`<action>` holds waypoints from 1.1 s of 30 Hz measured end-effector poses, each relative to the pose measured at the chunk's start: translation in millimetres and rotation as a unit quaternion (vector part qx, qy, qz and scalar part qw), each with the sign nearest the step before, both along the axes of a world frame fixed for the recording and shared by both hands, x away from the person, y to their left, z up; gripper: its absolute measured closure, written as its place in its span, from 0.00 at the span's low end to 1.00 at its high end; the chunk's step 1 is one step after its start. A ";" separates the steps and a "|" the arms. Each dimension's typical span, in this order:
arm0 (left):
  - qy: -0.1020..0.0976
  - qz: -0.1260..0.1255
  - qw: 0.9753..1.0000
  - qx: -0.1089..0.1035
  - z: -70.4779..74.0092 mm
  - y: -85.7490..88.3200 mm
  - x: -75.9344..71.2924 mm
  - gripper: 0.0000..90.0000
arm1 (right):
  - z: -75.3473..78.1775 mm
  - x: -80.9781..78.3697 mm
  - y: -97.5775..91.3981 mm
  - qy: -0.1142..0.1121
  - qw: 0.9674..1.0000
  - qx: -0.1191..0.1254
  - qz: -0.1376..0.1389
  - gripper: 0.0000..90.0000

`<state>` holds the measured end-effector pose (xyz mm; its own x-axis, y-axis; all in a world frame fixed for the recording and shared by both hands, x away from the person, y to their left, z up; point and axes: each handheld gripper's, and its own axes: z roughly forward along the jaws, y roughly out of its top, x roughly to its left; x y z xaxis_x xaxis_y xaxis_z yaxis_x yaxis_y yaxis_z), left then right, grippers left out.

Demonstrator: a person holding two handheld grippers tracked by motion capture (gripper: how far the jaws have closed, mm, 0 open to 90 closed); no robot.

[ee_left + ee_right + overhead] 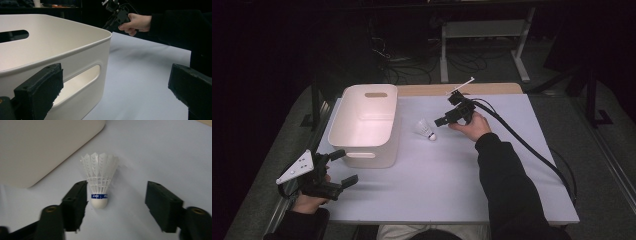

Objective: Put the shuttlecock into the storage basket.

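**Shuttlecock between spread jaws, bin waiting beside it**

At the lower left of the high view, the left claw (pixel 343 169) sits near the desk (pixel 447 185) edge, jaws spread wide and holding nothing. In the left gripper view one jaw stands just before the handle slot of the white bin (pixel 82 62); I cannot tell whether it touches the wall.

Farther up, near the centre of the high view, the shuttlecock (pixel 426 130) lies on the desk just to the right of the bin (pixel 364 125), apart from its wall. The right claw (pixel 441 121) reaches toward it from the right. In the right gripper view the shuttlecock (pixel 99 180) sits left of centre between the jaws, its cork nearest the camera and its feathered skirt pointing away. The right claw (pixel 116 203) is released; the left jaw is close to the cork, the right jaw well clear.

The risks, as I judge them: closing from this off-centre stance, one jaw would meet the cork first and could push the light shuttlecock sideways or spin it out. A grip higher up would crush the skirt. A slack hold could drop it short of the bin.
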<state>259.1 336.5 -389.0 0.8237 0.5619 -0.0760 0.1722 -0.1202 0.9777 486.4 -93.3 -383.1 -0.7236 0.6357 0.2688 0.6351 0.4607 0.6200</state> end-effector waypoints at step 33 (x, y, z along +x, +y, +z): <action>0.003 -0.002 1.000 -0.001 0.1 0.2 0.8 0.00 | -22.8 0.7 24.3 0.017 0.998 -0.041 0.045 0.00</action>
<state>259.9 336.6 -388.9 0.8257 0.5580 -0.0824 0.1785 -0.1198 0.9766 487.0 -69.0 -406.0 -0.7701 0.5893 0.2441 0.6090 0.5655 0.5561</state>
